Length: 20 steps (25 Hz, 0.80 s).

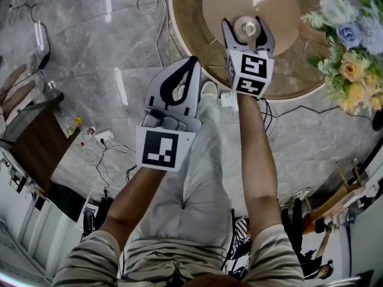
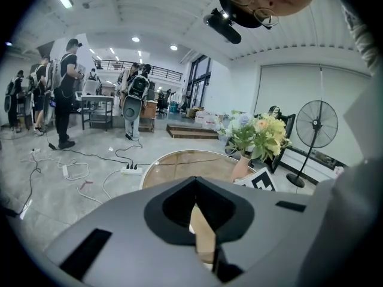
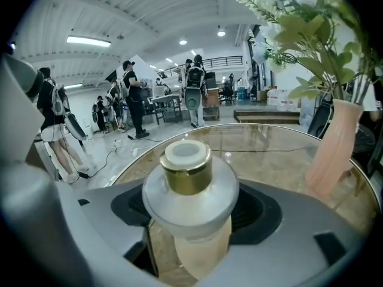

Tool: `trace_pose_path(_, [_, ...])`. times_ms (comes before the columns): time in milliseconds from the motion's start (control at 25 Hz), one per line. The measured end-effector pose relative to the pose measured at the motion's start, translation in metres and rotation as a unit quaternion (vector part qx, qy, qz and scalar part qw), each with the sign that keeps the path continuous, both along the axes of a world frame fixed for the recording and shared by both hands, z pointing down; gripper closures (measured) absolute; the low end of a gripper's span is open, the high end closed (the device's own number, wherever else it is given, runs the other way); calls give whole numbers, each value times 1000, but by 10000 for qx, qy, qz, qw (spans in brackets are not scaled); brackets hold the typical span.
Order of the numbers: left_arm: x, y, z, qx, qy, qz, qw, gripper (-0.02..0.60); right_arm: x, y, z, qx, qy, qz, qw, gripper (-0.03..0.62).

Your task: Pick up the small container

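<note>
Small frosted-glass container w/ gold collar & white cap [image 3: 187,178] stands on round glass tabletop [image 3: 269,154], btwn jaws of right gripper [image 1: 245,26]. Jaws apart, gap visible at container's left. Left gripper [image 1: 192,60] jaws together, empty, beside tabletop edge.

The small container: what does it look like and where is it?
The small container is a frosted, whitish jar with a wide round shoulder, a shiny gold collar and a white top. It stands upright on the round glass table, between the open jaws of the right hand-held gripper; a gap shows beside its body.
</note>
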<state>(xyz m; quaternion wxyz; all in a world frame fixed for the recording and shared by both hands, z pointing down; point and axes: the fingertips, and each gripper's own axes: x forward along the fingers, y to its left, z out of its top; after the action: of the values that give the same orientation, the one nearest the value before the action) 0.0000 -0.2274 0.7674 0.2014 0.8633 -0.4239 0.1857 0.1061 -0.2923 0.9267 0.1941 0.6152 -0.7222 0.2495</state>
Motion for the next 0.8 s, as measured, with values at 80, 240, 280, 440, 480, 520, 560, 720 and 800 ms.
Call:
trace_pose_path(80, [0, 2, -3, 11, 33, -14, 10000, 584, 4, 4, -1, -60, -46, 56, 10000, 243])
trace_pose_path(240, [-1, 4, -12, 46, 89, -37, 9999, 584, 8, 9, -9, -37, -75, 65, 9999, 244])
trace_pose_path(280, [-1, 4, -15, 69, 97, -37, 9999, 584, 8, 11, -14, -11, -81, 50, 10000, 244])
trace_pose_path(440, [-1, 8, -32, 158, 112, -28, 9998, 584, 8, 21, -40, 113, -209, 46, 9997, 244])
trace_pose_path(480, [-1, 9, -37, 183, 105, -25, 9998, 584, 8, 24, -46, 133, -232, 42, 9996, 246])
trace_pose_path(520, [-2, 9, -43, 214, 102, -28, 9997, 584, 7, 27, -53, 146, -246, 27, 9996, 246])
trace_pose_path(560, [-3, 10, -49, 246, 106, -37, 9996, 584, 6, 30, -59, 155, -260, 1, 9995, 246])
trace_pose_path(720, [-9, 14, -78, 372, 137, -112, 9992, 584, -3, 40, -94, 199, -372, -148, 9990, 244])
trace_pose_path(800, [-11, 16, -95, 469, 158, -151, 9987, 584, -4, 44, -117, 312, -419, -179, 9985, 244])
